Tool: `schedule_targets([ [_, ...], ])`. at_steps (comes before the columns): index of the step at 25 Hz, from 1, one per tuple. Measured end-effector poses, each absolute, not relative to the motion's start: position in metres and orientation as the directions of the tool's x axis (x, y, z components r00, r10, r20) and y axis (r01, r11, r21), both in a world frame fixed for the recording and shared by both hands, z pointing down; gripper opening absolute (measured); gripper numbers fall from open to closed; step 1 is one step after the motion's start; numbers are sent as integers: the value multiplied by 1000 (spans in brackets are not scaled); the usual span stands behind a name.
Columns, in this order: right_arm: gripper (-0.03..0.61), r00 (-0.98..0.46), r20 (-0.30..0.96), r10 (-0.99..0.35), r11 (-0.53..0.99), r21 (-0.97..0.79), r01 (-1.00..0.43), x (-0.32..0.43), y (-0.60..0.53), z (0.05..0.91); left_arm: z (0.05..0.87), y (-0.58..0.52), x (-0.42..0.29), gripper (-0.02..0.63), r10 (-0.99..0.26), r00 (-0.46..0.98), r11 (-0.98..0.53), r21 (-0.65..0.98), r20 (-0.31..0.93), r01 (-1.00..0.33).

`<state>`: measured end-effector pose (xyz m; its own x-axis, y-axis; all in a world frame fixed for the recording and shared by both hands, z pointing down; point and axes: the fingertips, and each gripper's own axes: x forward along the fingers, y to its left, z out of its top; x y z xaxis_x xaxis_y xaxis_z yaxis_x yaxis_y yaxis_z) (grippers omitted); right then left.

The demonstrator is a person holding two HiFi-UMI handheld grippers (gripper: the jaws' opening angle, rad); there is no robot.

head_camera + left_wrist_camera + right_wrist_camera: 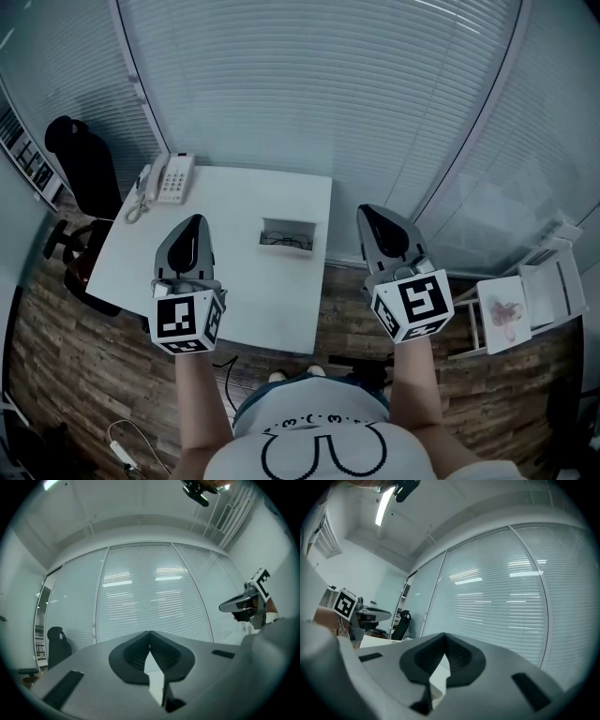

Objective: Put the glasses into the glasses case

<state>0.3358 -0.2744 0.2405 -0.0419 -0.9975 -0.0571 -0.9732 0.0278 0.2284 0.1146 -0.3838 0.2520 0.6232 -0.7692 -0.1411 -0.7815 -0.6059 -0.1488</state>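
Note:
The white open glasses case [288, 225] lies on the white table [234, 291], right of its middle. Dark-framed glasses [286, 243] rest inside it. My left gripper [195, 221] is held above the table's left half, left of the case, shut and holding nothing. My right gripper [367, 212] hovers past the table's right edge, right of the case, shut and empty too. In the left gripper view the jaws [150, 633] meet at the tips and point level at the window blinds; the right gripper [236, 604] shows at the side. In the right gripper view the right gripper [444, 635] is likewise closed.
A white desk phone [173, 178] sits at the table's far left corner. A black office chair [82, 164] stands left of the table. A white shelf unit [525, 300] stands on the wooden floor to the right. Glass walls with blinds close off the back.

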Motion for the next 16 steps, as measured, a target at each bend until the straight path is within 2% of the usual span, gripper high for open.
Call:
schedule_targets([
  [16, 11, -38, -39, -999, 27, 264, -964, 337, -277, 243, 249, -387, 112, 17, -766, 626, -605, -163, -146, -779],
])
